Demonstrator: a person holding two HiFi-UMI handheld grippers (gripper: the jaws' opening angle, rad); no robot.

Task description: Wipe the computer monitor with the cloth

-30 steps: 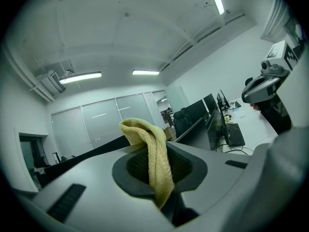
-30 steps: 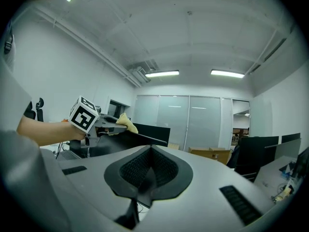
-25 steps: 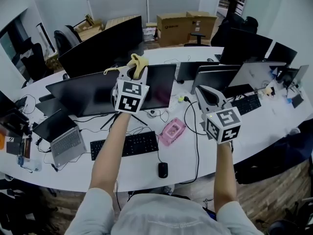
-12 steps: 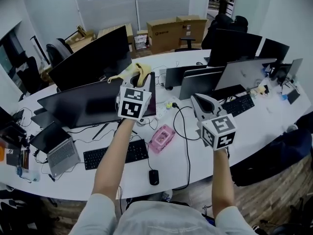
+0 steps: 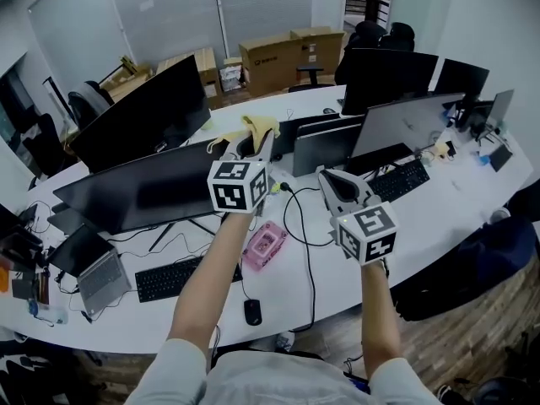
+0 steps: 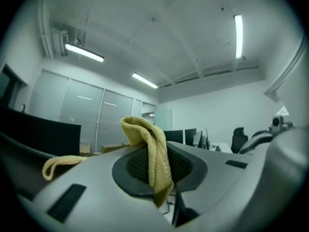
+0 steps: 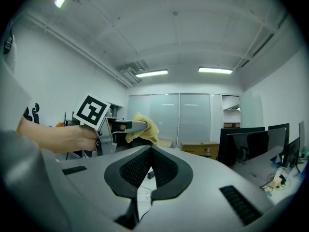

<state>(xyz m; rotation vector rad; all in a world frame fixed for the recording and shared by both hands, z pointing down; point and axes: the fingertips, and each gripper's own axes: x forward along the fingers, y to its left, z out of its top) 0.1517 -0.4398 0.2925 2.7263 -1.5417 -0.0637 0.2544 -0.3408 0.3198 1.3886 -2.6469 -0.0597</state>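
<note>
While the left hand-held gripper (image 5: 251, 148) is clamping the soft, seemingly light cloth (image 6: 155, 158) mid-fold, its ends are drooping; the right hand-held gripper (image 7: 151, 166) is hovering closed, empty.

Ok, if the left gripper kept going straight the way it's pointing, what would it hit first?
Probably nothing near. The left gripper, shut on the yellow cloth, tilts upward; ahead its view shows open air toward the far wall, a dark monitor off to the left. Depth is unclear.
</note>
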